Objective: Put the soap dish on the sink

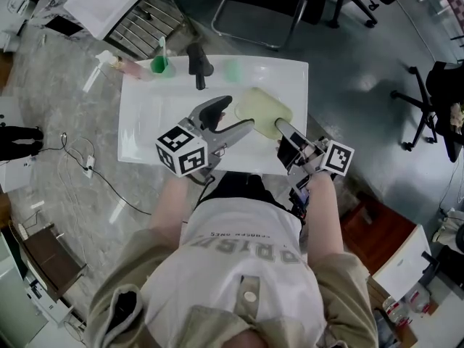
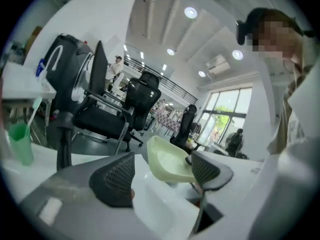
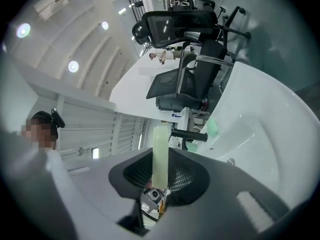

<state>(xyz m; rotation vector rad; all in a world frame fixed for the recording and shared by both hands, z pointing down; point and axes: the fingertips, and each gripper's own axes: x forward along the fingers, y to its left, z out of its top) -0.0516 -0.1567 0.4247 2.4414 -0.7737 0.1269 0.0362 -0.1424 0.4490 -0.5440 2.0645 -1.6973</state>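
The pale yellow-green soap dish [image 1: 261, 107] hangs over the right part of the white sink [image 1: 145, 133]. My right gripper [image 1: 284, 129] is shut on its near right edge. In the right gripper view the soap dish [image 3: 160, 154] stands edge-on, pinched between the jaws of my right gripper [image 3: 160, 180]. My left gripper [image 1: 235, 114] is open just left of the dish and does not touch it. In the left gripper view the soap dish [image 2: 169, 160] sits beyond the wide-apart pads of my left gripper [image 2: 160, 173].
A black faucet [image 1: 197, 62] and a green cup [image 1: 159, 64] stand at the sink's far edge. Office chairs [image 1: 254, 6] stand behind the sink and at the right [image 1: 428, 100]. Cables lie on the floor to the left, and a reddish box [image 1: 377, 223] is at the right.
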